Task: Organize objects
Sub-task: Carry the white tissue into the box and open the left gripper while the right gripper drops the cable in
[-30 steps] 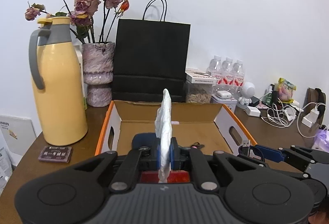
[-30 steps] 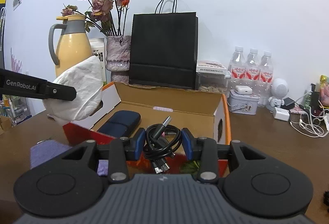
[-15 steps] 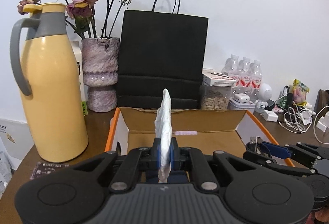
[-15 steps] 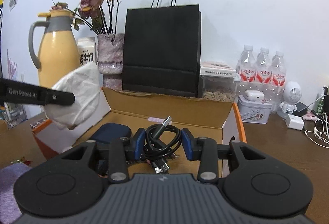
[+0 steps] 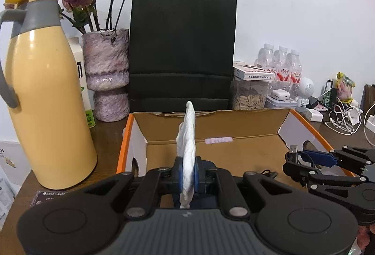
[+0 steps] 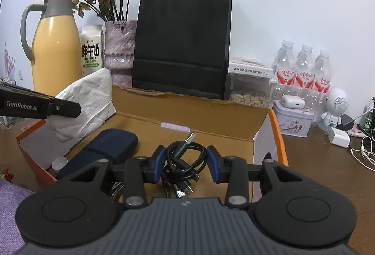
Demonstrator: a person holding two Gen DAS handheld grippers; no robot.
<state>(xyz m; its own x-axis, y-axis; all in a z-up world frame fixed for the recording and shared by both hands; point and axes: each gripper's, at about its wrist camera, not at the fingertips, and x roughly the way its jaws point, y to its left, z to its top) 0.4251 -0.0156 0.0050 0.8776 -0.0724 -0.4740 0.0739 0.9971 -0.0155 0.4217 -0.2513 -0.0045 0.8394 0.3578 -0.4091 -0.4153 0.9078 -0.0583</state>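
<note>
My left claw [image 5: 187, 173] is clamped on a flat white tissue packet [image 5: 187, 145], which stands on edge between the 2 blue pads; the jaws have just been easing apart slightly, yet the packet is still pinched. My right claw [image 6: 186, 159] grips a coiled black USB cable [image 6: 184, 161], its plug sticking up ahead of the pads. Both loads hang over the open cardboard box [image 5: 234, 121], which lies directly ahead of and below each claw on the worktop [image 6: 316, 168].

I judge the step in hand is dropping both items into the box. To do it well, I would lower each claw until its load is close above the box floor before letting go, so nothing bounces out. The dark blue case [image 6: 103, 149] sits below and left of my right claw, so the cable should go on the bare cardboard ahead. The packet should come down flat, beside the case, not on top of it. Keep the 2 claws apart while releasing.
</note>
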